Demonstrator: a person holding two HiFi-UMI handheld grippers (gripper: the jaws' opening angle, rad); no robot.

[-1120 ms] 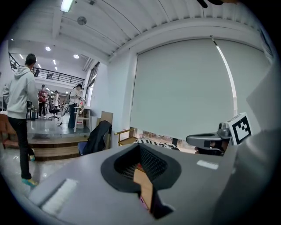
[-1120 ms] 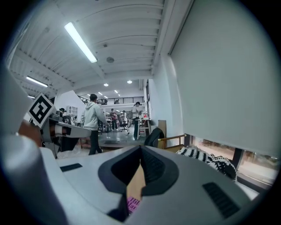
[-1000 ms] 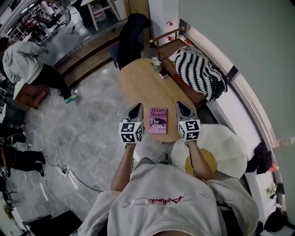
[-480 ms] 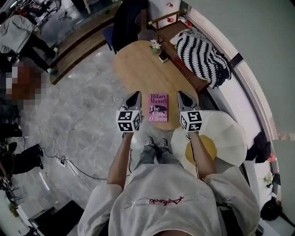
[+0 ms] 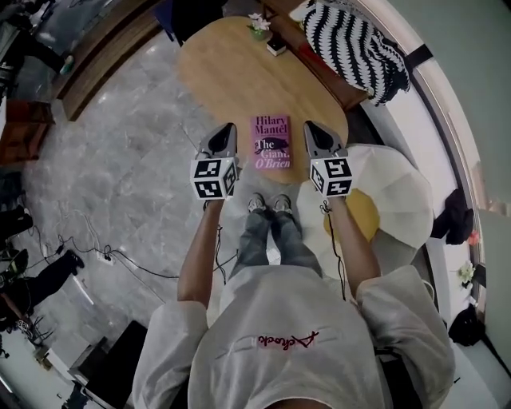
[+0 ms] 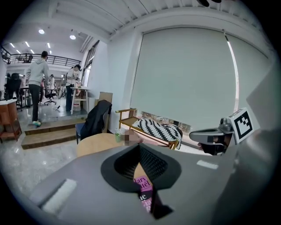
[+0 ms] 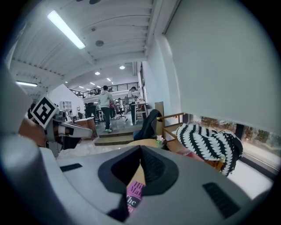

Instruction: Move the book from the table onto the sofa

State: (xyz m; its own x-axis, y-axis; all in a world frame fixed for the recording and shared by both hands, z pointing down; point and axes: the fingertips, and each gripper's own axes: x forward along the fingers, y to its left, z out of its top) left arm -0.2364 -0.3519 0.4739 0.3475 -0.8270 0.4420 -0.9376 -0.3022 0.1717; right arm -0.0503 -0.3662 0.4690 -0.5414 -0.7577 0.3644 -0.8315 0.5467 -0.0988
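A pink book [image 5: 271,141] lies flat on the near end of the oval wooden table [image 5: 231,72]. My left gripper [image 5: 227,129] hangs just left of the book, its jaws shut and empty. To the book's right my right gripper [image 5: 306,128] is shut too, holding nothing. Both hover above the table's near edge and touch nothing. A slice of the book [image 6: 144,191] shows past the closed jaws in the left gripper view. The book [image 7: 134,194] shows the same way in the right gripper view. The wooden sofa [image 5: 319,68] with a black-and-white striped throw [image 5: 355,44] runs along the table's right side.
A small plant [image 5: 259,24] and a dark box [image 5: 276,48] sit at the table's far end. A white round egg-shaped rug or seat [image 5: 391,208] lies right of my legs. Cables [image 5: 120,260] trail on the marble floor at left. People stand in the background [image 6: 37,83].
Both grippers have come down and forward, level with the book's two sides. The camera view has shifted toward the table, so the book sits higher in the picture.
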